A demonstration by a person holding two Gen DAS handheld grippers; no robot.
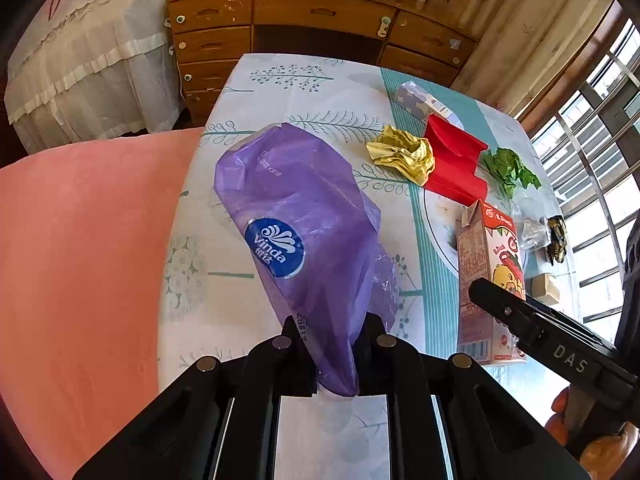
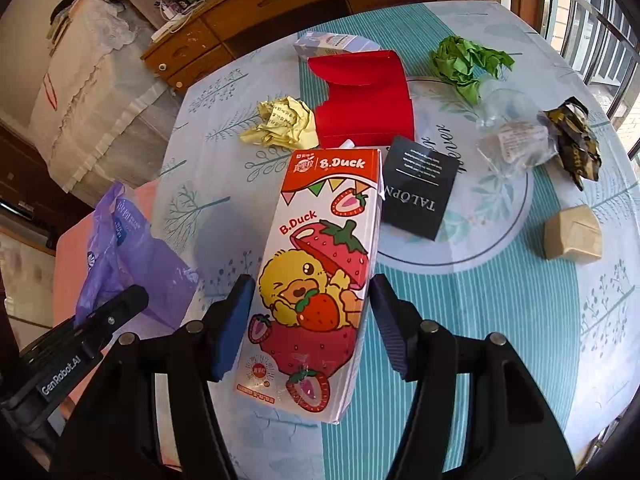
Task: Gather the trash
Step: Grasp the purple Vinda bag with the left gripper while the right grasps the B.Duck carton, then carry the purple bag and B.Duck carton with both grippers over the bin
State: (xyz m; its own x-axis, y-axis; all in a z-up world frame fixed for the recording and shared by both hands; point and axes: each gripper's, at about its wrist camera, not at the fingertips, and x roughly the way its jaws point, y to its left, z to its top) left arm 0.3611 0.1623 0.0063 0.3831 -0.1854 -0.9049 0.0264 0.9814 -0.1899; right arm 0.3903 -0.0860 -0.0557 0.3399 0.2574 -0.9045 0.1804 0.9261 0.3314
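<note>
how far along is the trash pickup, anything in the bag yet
Barely started, by the look of it. The left tongs are shut on the purple bag; whether anything is inside cannot be told. The right tongs straddle the B.Duck carton, pads not visibly pressing. Left on the table: yellow paper wad, red box, green paper, black card.

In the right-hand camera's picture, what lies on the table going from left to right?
Purple plastic bag → crumpled yellow paper → strawberry drink carton → black card → clear plastic wrapper → tan block.
</note>
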